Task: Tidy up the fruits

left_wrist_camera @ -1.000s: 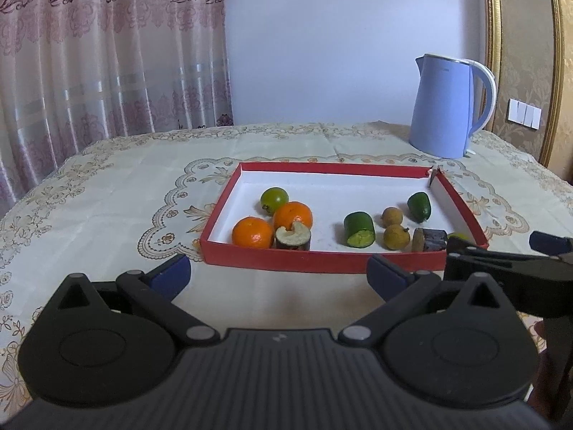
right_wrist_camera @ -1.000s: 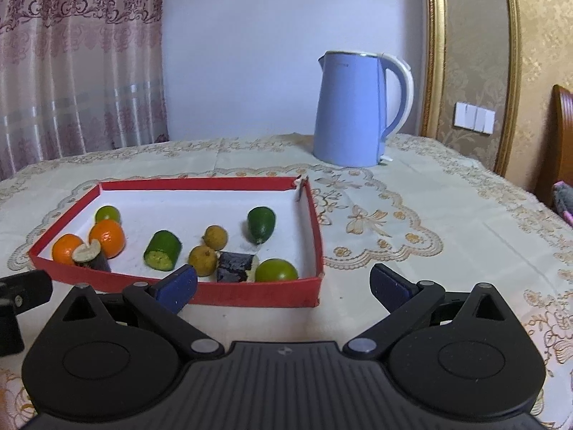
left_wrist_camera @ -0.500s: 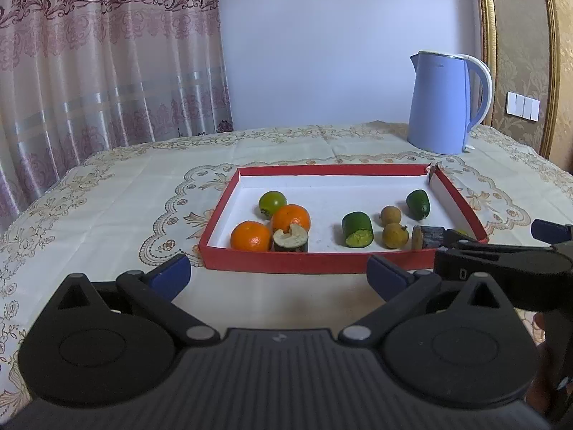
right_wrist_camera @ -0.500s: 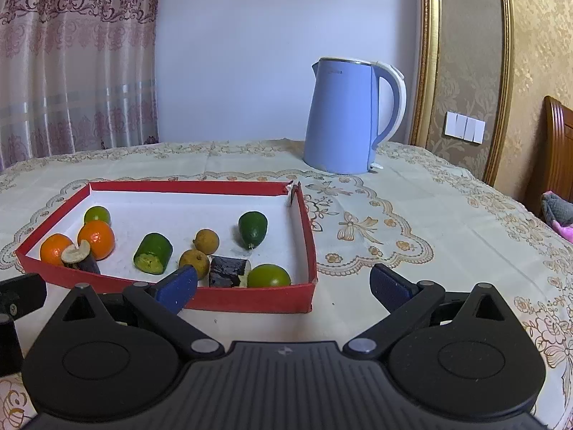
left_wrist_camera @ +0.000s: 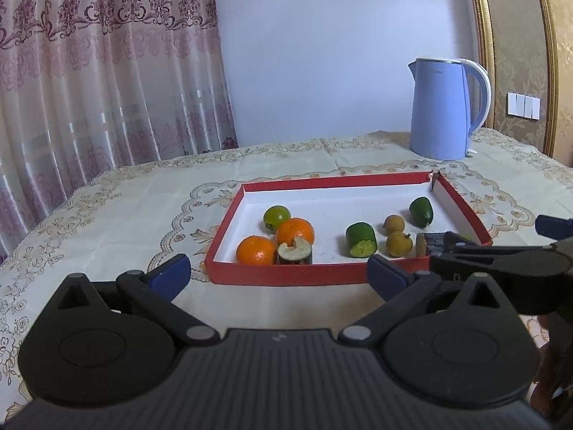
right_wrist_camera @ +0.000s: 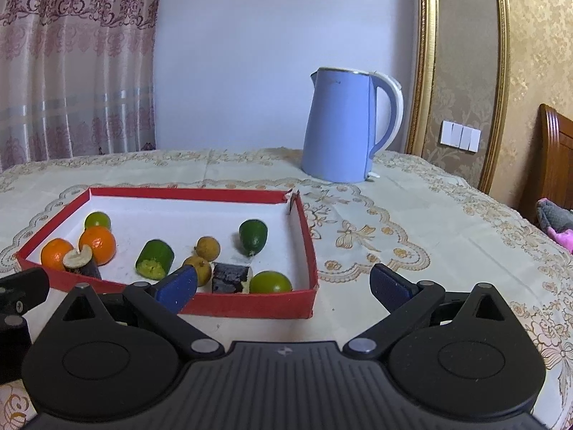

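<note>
A red tray [left_wrist_camera: 315, 275] [right_wrist_camera: 250, 306] with a white floor lies on the tablecloth ahead of both grippers. At its left sit two oranges [left_wrist_camera: 295, 231] [right_wrist_camera: 97, 244], a green citrus [left_wrist_camera: 276, 217] and a dark cut piece [left_wrist_camera: 294, 252]. Toward the right lie a cut green piece [left_wrist_camera: 361, 240] [right_wrist_camera: 154, 259], two brown longans [left_wrist_camera: 397, 243], a whole green fruit [left_wrist_camera: 421, 211] [right_wrist_camera: 253, 236], a dark chunk [right_wrist_camera: 231, 277] and a lime [right_wrist_camera: 270, 282]. My left gripper [left_wrist_camera: 279, 274] is open and empty before the tray's near wall. My right gripper [right_wrist_camera: 284, 286], also open and empty, hovers near the tray's right front corner.
A blue electric kettle [left_wrist_camera: 444, 107] [right_wrist_camera: 349, 123] stands behind the tray at the back right. Curtains hang behind the table on the left. A wooden chair [right_wrist_camera: 557, 165] stands at the far right. The embroidered tablecloth [right_wrist_camera: 412, 236] spreads to the right of the tray.
Both grippers have risen and tilted up a little, so the tray sits lower in both views. The fruit has not moved and both grippers stay open.
</note>
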